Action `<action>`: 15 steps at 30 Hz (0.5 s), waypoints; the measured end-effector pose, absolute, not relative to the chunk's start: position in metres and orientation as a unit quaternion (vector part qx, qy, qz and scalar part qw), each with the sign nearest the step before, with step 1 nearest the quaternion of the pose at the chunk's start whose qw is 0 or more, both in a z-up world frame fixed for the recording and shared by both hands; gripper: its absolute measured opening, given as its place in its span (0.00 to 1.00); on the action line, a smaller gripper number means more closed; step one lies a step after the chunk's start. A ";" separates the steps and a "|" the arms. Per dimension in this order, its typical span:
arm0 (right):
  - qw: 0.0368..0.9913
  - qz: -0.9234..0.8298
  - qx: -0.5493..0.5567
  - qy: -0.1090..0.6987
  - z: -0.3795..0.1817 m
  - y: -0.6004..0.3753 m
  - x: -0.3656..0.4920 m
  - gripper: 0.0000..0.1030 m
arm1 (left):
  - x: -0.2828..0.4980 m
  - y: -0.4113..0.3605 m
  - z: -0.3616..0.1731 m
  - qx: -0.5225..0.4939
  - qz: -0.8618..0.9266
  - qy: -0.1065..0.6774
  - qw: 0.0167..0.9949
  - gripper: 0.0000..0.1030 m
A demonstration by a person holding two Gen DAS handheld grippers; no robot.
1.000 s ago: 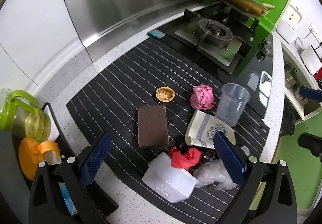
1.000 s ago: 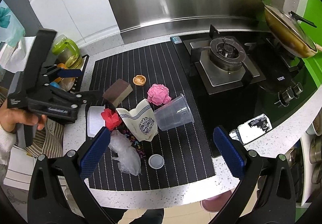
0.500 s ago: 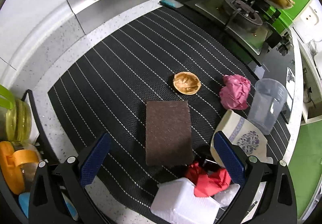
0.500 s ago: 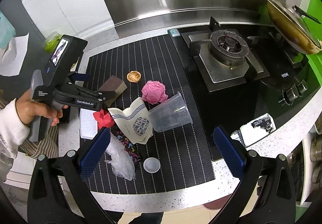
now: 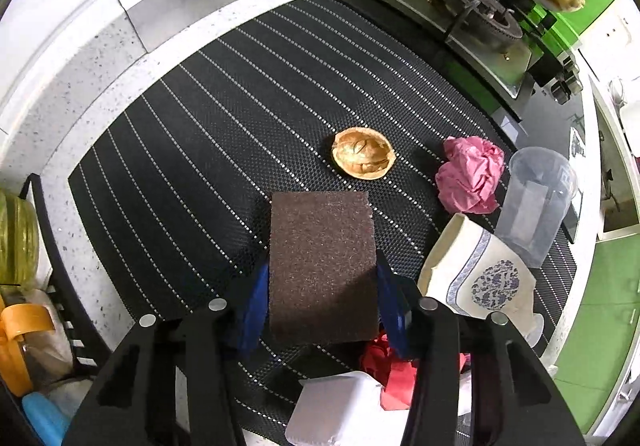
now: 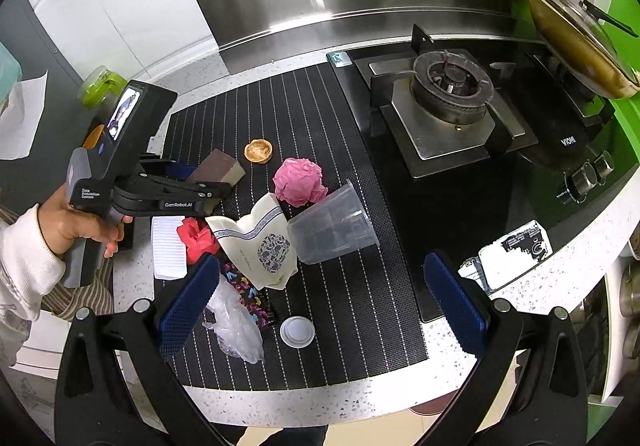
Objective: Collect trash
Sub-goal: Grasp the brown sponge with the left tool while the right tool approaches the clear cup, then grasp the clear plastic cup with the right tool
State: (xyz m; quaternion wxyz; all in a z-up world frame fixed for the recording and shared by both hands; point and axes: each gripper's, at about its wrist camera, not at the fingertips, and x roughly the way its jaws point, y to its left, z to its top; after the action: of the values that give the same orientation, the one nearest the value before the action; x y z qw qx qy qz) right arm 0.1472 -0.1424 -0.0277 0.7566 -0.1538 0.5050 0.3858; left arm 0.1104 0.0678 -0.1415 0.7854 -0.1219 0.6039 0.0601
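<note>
Left claw (image 5: 322,300) lowered over the brown rectangular scouring sponge (image 5: 322,266), jaws just narrowed from wide spread to pinch its long sides; sponge flat on the black striped worktop mat (image 5: 224,133). First piece seemingly secured, lift pending. Right claw (image 6: 320,302) spread, empty.

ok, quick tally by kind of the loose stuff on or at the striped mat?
crumpled paper: 2 (pink paper ball, red paper ball)
sponge: 1
nut shell: 1
clear cup: 1
paper pouch: 1
plastic bag: 1
printed wrapper: 1
round lid: 1
white ribbed tray: 1
total: 10
</note>
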 end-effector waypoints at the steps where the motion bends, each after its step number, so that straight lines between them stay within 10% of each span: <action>1: 0.756 0.386 -0.154 0.505 -0.028 -0.142 0.147 0.97 | 0.110 0.068 -0.139 -0.121 0.061 0.601 0.788 0.46; 15: 0.745 0.395 -0.195 0.501 -0.047 -0.122 0.155 0.97 | 0.091 0.059 -0.085 -0.117 0.074 0.548 0.825 0.46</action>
State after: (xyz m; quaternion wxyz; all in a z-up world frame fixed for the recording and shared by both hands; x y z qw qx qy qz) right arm 0.1551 -0.1218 -0.0465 0.7454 -0.1953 0.5006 0.3946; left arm 0.0913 0.0590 -0.0850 0.8252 -0.1169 0.5477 0.0737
